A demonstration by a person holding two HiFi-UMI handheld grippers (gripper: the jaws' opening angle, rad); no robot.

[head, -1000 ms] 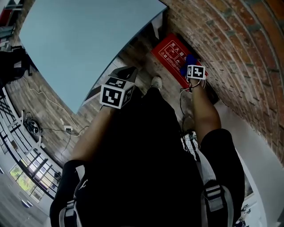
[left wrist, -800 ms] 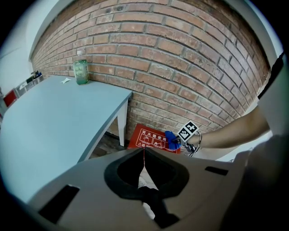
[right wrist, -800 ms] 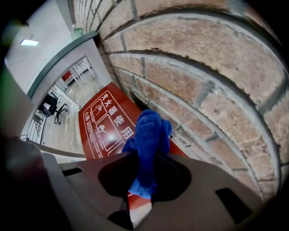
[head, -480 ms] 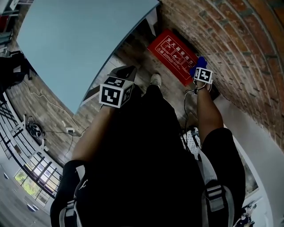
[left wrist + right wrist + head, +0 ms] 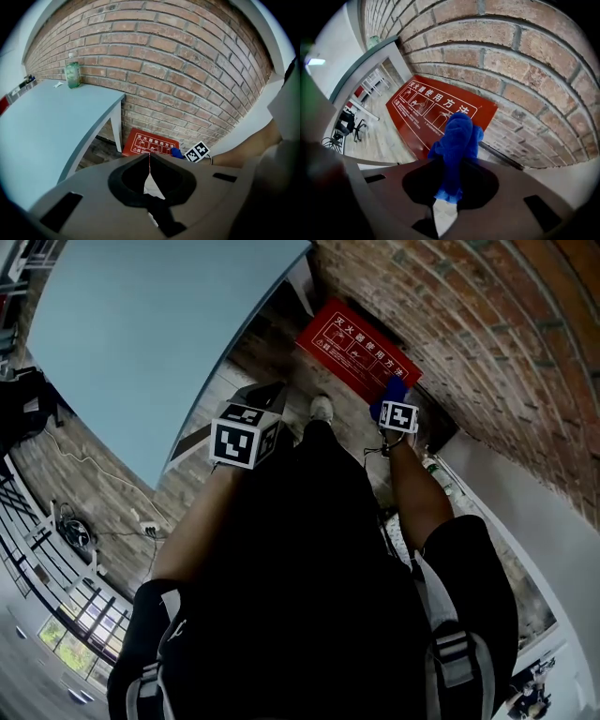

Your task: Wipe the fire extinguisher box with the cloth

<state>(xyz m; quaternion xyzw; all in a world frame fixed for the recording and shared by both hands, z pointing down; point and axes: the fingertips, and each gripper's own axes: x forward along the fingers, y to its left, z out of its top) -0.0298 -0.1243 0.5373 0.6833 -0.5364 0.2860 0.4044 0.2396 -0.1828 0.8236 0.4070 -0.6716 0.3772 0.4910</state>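
The red fire extinguisher box (image 5: 352, 345) with white print stands on the floor against the brick wall; it also shows in the left gripper view (image 5: 150, 143) and fills the right gripper view (image 5: 426, 110). My right gripper (image 5: 390, 401) is shut on a bunched blue cloth (image 5: 457, 140), and the cloth (image 5: 392, 392) rests against the box's right part near its top edge. My left gripper (image 5: 267, 393) hangs over the floor left of the box, its jaws closed together with nothing between them (image 5: 149, 159).
A pale blue table (image 5: 150, 324) reaches over the floor at the left, with one leg (image 5: 116, 126) close to the box. A green bottle (image 5: 72, 71) stands on it by the brick wall (image 5: 469, 324). A cable (image 5: 94, 470) lies on the floor.
My right gripper with the blue cloth went right along the box's top edge, then came back left. The left gripper has stayed where it was.
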